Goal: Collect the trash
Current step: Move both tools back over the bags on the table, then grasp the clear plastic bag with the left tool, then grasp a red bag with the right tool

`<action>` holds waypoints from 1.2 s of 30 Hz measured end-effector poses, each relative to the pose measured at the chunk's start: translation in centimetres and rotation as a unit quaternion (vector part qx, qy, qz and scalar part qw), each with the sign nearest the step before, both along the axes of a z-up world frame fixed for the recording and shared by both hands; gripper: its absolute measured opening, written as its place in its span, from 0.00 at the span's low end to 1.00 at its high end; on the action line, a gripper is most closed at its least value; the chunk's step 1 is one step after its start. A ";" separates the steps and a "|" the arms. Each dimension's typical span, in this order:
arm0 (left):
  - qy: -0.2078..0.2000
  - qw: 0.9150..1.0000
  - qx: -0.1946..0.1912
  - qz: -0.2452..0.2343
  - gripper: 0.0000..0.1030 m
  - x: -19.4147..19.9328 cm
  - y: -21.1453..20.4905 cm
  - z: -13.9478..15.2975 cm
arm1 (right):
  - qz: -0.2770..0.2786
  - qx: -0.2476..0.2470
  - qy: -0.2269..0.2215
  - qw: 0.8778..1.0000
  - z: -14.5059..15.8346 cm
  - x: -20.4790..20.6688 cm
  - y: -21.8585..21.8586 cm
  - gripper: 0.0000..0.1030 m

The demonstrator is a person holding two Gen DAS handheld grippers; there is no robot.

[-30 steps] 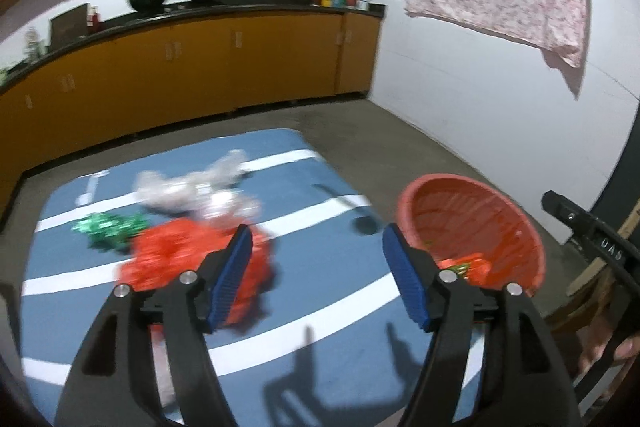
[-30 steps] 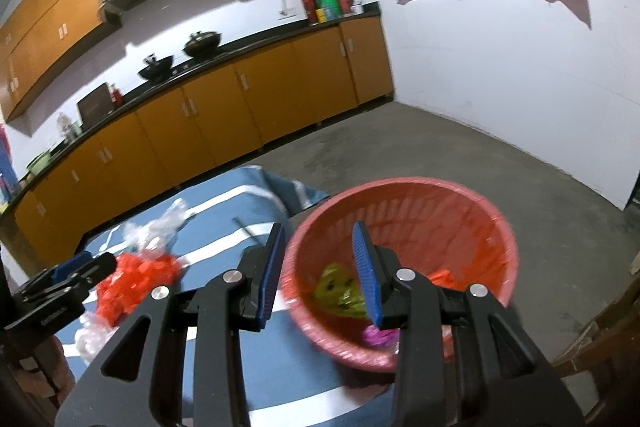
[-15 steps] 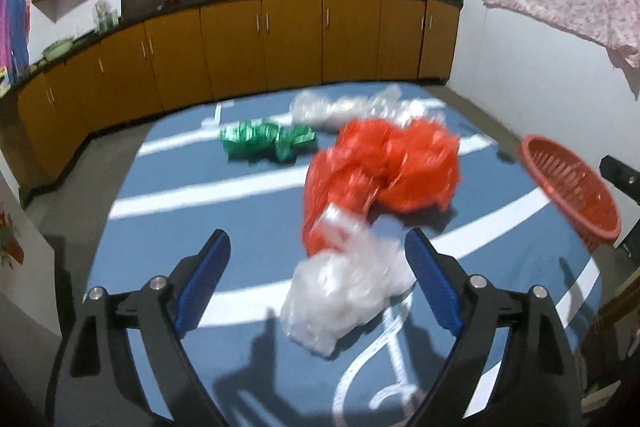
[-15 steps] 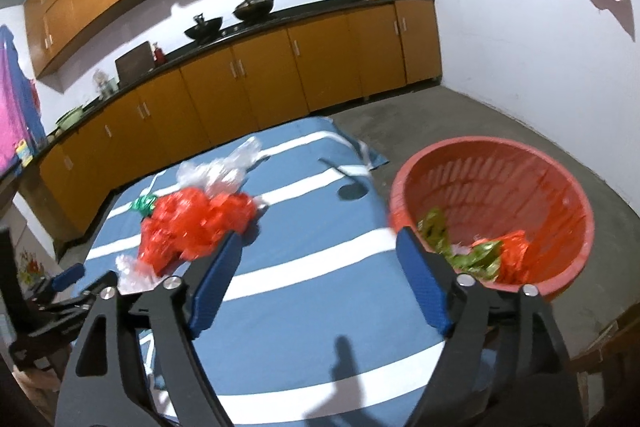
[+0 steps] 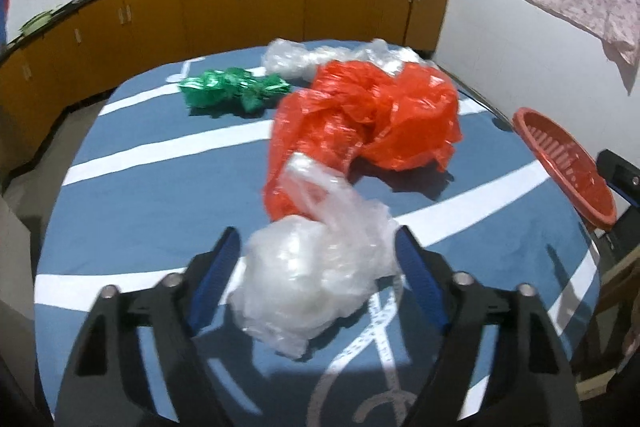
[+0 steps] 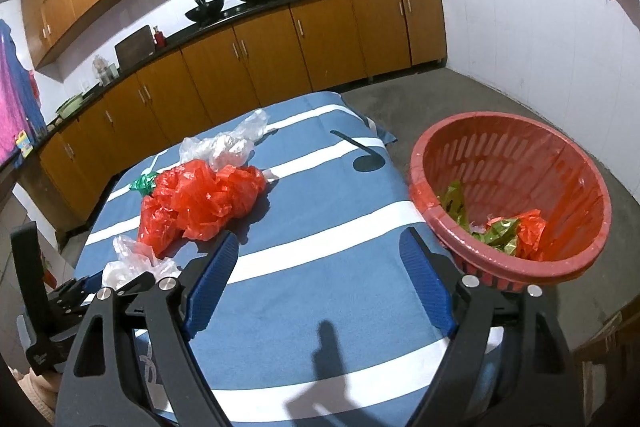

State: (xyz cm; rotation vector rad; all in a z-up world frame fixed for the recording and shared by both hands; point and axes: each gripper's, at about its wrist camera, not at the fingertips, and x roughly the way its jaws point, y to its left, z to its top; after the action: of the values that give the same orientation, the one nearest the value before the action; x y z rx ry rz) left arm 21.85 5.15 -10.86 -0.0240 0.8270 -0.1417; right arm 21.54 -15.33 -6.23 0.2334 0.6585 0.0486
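A clear plastic bag (image 5: 320,275) is framed between the wide-spread left gripper (image 5: 320,267) fingers, red, green and clear trash left at twelve o'clock on the blue-striped bench (image 6: 320,267), while the right gripper (image 6: 320,279) is held wide and empty beside the partly filled basket (image 6: 560,267) (its lowest contents hidden).

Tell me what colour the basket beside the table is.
The basket is red, with slotted walls; the right wrist view shows it best.

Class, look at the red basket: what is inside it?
The red basket holds crumpled green-gold wrappers and a red plastic scrap. Anything beneath them is hidden.
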 end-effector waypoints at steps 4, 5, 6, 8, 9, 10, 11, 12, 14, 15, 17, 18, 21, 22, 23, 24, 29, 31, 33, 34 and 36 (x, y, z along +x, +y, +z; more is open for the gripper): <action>0.008 1.000 0.002 -0.012 0.55 0.2 -0.8 -0.3 | 0.009 -0.007 0.002 1.000 -0.1 0.1 0.7 0.80; 0.008 1.000 0.003 -0.014 0.53 0.1 -0.9 -0.4 | 0.010 -0.008 0.002 1.000 -0.1 0.2 0.8 0.80; 0.008 1.000 0.005 -0.016 0.49 0.1 -1.0 -0.4 | 0.011 -0.008 0.002 1.000 0.0 0.2 0.9 0.80; 0.008 1.000 0.006 -0.015 0.45 0.0 -0.9 -0.4 | 0.013 -0.008 0.002 1.000 0.1 0.3 1.1 0.80; 0.008 1.000 0.004 -0.015 0.43 0.0 -0.8 -0.4 | 0.014 -0.009 0.001 1.000 0.1 0.3 1.2 0.80; 0.007 1.000 0.003 -0.014 0.42 -0.1 -0.6 -0.4 | 0.016 -0.009 0.000 1.000 0.2 0.3 1.3 0.80; 0.007 1.000 0.002 -0.013 0.41 -0.2 -0.4 -0.3 | 0.017 -0.010 0.000 1.000 0.2 0.3 1.5 0.80; 0.007 1.000 0.001 -0.012 0.41 -0.2 -0.3 -0.3 | 0.020 -0.011 -0.001 1.000 0.3 0.4 1.7 0.80; 0.006 1.000 0.000 -0.007 0.41 -0.6 0.3 -0.2 | 0.024 -0.013 -0.002 1.000 0.4 0.5 2.1 0.80; 0.006 1.000 0.000 -0.004 0.41 -0.8 0.7 -0.1 | 0.026 -0.014 -0.002 1.000 0.4 0.6 2.3 0.80; 0.005 1.000 -0.002 0.003 0.41 -1.2 1.5 0.0 | 0.031 -0.015 -0.002 0.999 0.4 0.8 2.8 0.80; 0.003 1.000 -0.003 0.007 0.41 -1.4 2.1 0.0 | 0.034 -0.016 -0.001 0.999 0.4 1.0 3.1 0.80; -0.002 1.000 -0.002 0.021 0.41 -2.1 3.6 0.3 | 0.043 -0.020 0.000 0.999 0.3 1.4 4.2 0.80; -0.004 1.000 -0.001 0.027 0.41 -2.3 4.3 0.4 | 0.047 -0.021 0.000 0.999 0.3 1.6 4.7 0.80; -0.005 0.999 0.001 0.031 0.41 -2.4 4.7 0.5 | 0.050 -0.023 0.000 0.998 0.4 1.8 5.1 0.80; -0.007 0.999 0.002 0.039 0.41 -2.5 5.5 0.6 | 0.056 -0.025 -0.001 0.998 0.4 2.2 5.7 0.80; -0.009 0.998 0.001 0.068 0.41 -2.1 8.0 0.8 | 0.071 -0.029 0.000 0.997 0.4 3.9 8.1 0.80; -0.010 0.997 -0.001 0.083 0.41 -1.7 9.0 0.8 | 0.073 -0.033 -0.001 0.997 0.5 5.0 9.2 0.79; -0.010 0.995 -0.004 0.097 0.41 -1.3 9.8 0.8 | 0.075 -0.038 -0.004 0.996 0.5 5.8 9.9 0.75; -0.010 0.995 -0.007 0.104 0.41 -1.1 10.2 0.8 | 0.076 -0.043 -0.005 0.996 0.5 6.4 10.5 0.74; -0.010 0.994 -0.008 0.111 0.41 -0.7 10.7 0.9 | 0.078 -0.049 -0.004 0.996 0.4 7.4 11.4 0.68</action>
State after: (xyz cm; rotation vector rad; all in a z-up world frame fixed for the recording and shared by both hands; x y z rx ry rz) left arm 21.13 15.80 -9.99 -0.1294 0.7974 0.0603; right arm 28.93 -3.92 -5.85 0.0859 0.6679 0.1665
